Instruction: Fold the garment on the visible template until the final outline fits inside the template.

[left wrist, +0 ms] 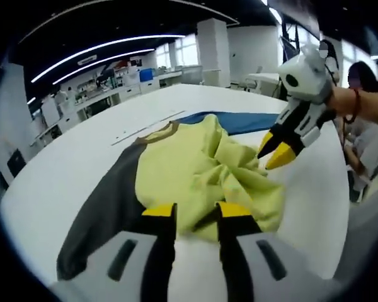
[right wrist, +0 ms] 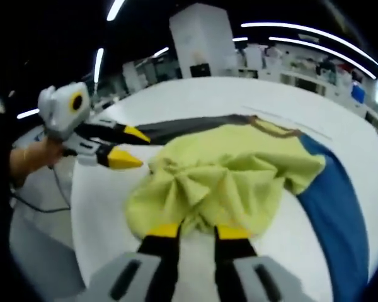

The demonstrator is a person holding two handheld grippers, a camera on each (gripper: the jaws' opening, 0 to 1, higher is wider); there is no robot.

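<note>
Just past the tips of the left gripper (left wrist: 196, 210), its jaws spread with nothing between them, the yellow-green garment (left wrist: 201, 173) lies bunched on the white table (left wrist: 69, 170). The right gripper (right wrist: 198, 231) faces the same crumpled heap from the other side, jaws likewise apart and holding nothing. Beyond the garment a dark grey panel (left wrist: 104, 207) and a blue panel (right wrist: 337, 207) lie flat beneath its edges. A hand (left wrist: 349, 104) grips the right tool.

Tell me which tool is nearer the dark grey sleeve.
Left. The left tool hovers beside the dark grey sleeve; the right tool sits at the bunched yellow hem, farther off.
</note>
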